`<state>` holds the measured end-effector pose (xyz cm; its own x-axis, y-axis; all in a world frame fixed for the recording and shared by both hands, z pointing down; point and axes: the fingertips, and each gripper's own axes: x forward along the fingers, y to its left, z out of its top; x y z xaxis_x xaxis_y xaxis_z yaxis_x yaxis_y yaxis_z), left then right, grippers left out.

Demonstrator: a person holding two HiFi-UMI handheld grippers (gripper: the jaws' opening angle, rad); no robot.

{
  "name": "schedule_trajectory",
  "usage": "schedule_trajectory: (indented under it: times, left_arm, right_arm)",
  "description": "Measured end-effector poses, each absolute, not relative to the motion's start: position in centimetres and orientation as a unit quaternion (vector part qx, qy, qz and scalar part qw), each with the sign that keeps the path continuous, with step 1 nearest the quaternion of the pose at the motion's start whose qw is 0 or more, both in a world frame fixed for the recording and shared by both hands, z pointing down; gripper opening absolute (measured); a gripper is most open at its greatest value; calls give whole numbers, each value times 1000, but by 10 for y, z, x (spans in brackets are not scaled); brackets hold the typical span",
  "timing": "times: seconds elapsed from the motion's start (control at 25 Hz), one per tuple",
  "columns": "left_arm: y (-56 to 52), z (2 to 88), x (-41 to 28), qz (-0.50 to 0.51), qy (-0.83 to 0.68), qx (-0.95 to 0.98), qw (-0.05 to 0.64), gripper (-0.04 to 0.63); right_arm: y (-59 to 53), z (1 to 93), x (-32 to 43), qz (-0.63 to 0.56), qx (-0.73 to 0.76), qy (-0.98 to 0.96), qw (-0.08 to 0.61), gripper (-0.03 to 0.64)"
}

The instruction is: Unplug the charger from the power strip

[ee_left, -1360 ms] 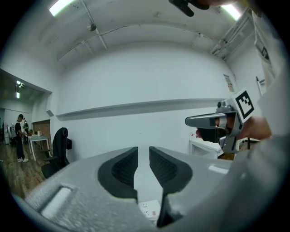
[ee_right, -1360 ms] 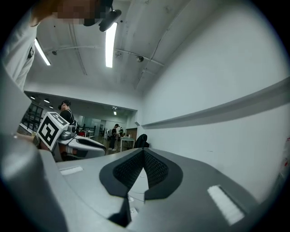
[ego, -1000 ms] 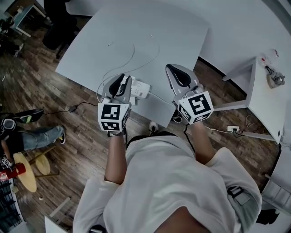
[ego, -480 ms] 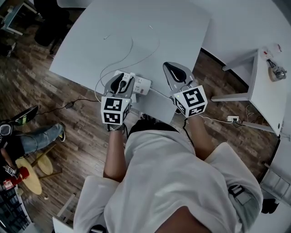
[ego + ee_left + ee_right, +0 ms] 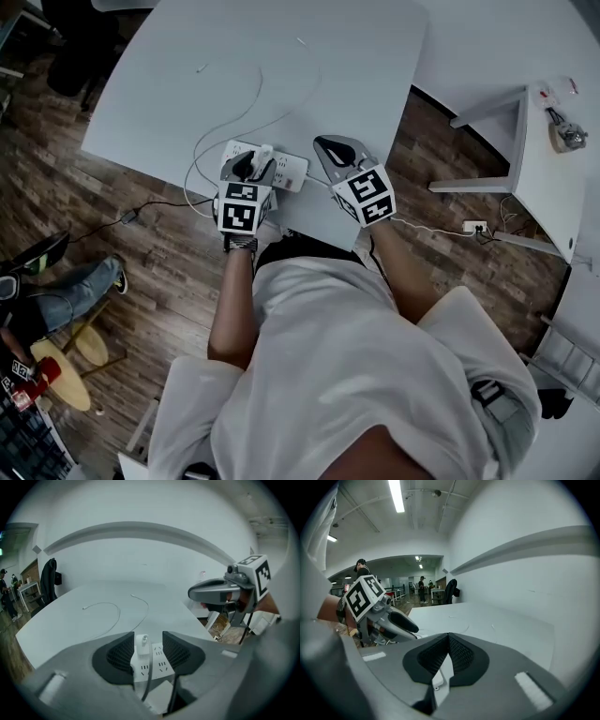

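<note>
- Head view: the power strip (image 5: 289,172) lies flat on the white table (image 5: 309,75), near the table's front edge.
- Left gripper view: the charger (image 5: 142,645) stands upright, plugged into the power strip. The left gripper (image 5: 148,635) straddles it, jaws opening, and the pads do not clamp it.
- Right gripper view: the right gripper (image 5: 448,637) hangs just beside the power strip, on the side away from the left gripper, clenched with its jaw tips meeting.
- A thin white cable (image 5: 110,609) curls on the table beyond the power strip.
</note>
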<state>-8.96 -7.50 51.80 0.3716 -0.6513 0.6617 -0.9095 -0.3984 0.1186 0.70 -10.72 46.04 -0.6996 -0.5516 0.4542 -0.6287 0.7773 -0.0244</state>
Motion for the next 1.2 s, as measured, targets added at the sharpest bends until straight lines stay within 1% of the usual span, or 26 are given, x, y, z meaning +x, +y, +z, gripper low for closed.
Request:
schedule_trajectory:
  times: [0.2,0.36,0.6,0.8,0.92,1.2]
  left_arm:
    - [-85,545,-90,281,-481,789,261,184]
    - [-90,563,-86,300,-478,779,273,184]
    - [-96,586,-85,321,-469,778,267,184]
    - [-96,590,-86,331,-470,775,262,181]
    - [-95,591,-84,340,-463,780,248,156]
    - [-95,589,-86,332,-455,785,259,150]
  right_arm:
    - [-102,520,-12,120,295,-912,260,3]
    - [-96,550,-16,138,279,-906,287,3]
    - [-91,586,-26,147,253,-898,328,3]
    - [-83,605,-29,119,220,-891,380,3]
    - [-82,608,-29,121,227,-891,375,3]
    - [-83,612,-28,155,246,-889,354,3]
